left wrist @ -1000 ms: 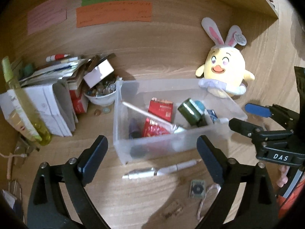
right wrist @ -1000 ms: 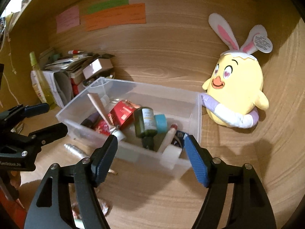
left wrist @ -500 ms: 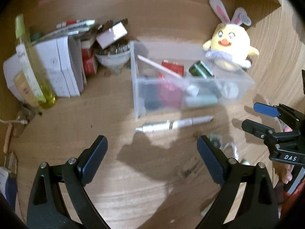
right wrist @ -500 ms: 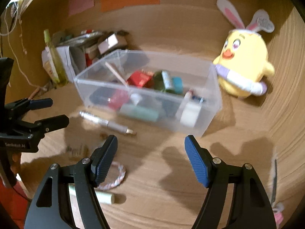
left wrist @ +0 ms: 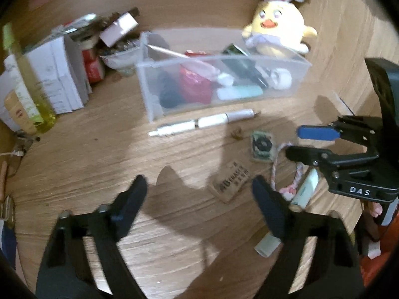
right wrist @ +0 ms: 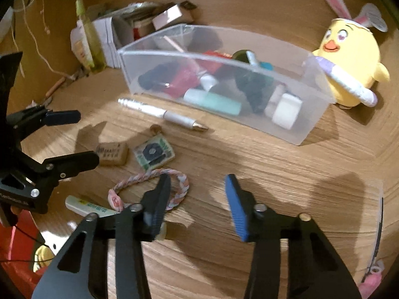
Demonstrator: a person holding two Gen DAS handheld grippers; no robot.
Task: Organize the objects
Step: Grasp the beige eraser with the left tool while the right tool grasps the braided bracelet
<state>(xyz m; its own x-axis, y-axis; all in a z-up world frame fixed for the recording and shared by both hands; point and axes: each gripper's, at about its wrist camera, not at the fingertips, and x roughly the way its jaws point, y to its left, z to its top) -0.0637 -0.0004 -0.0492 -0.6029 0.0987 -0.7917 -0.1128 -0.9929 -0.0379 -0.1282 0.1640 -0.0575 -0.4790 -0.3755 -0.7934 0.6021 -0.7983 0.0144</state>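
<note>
Bare desk (right wrist: 261, 159) right of bracelet (right wrist: 152, 174); clear bin (right wrist: 294, 134) blocks beyond.

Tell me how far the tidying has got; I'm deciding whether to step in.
Partly done: the clear bin already holds several items. Neither the left gripper nor the right gripper holds anything; both have just been closing, nothing between the jaws. Left on the desk: silver pen, braided bracelet, green card, cork tag.
</note>
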